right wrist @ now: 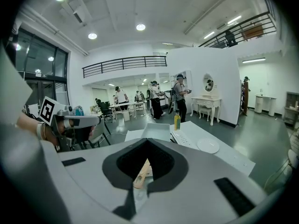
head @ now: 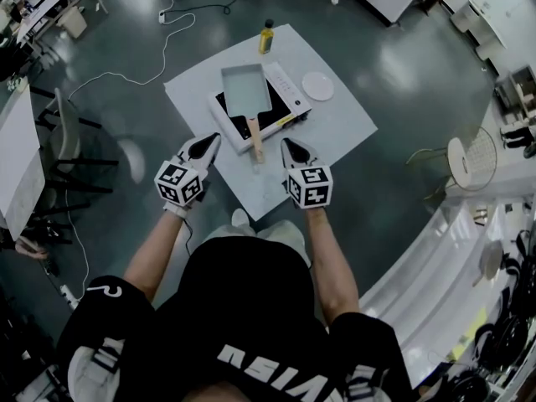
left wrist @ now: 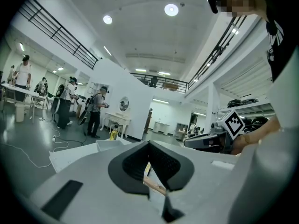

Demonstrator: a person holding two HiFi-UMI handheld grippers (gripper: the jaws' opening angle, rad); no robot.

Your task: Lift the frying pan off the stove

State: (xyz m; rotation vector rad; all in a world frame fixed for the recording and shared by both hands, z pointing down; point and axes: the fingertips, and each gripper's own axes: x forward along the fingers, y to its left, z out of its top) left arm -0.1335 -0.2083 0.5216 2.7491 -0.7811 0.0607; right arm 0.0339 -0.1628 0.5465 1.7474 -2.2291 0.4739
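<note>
A grey rectangular frying pan [head: 245, 89] rests on the black-topped stove [head: 277, 116], its wooden handle [head: 255, 138] pointing toward me. My left gripper [head: 215, 139] hovers just left of the handle's end, jaws shut and empty. My right gripper [head: 285, 144] hangs just right of it, also shut and empty. In the left gripper view the closed jaws [left wrist: 149, 144] point past the pan [left wrist: 110, 145], with the handle [left wrist: 154, 186] showing below them. The right gripper view has its closed jaws [right wrist: 148, 142] aimed at the pan [right wrist: 156, 132], the handle [right wrist: 141, 174] beneath.
The stove stands on a table with a white cloth [head: 347, 124]. A yellow oil bottle [head: 266, 36] is at the table's far edge and a white plate [head: 317, 85] lies right of the stove. Cables [head: 117, 75] run over the floor. People stand at desks [left wrist: 70, 106] far off.
</note>
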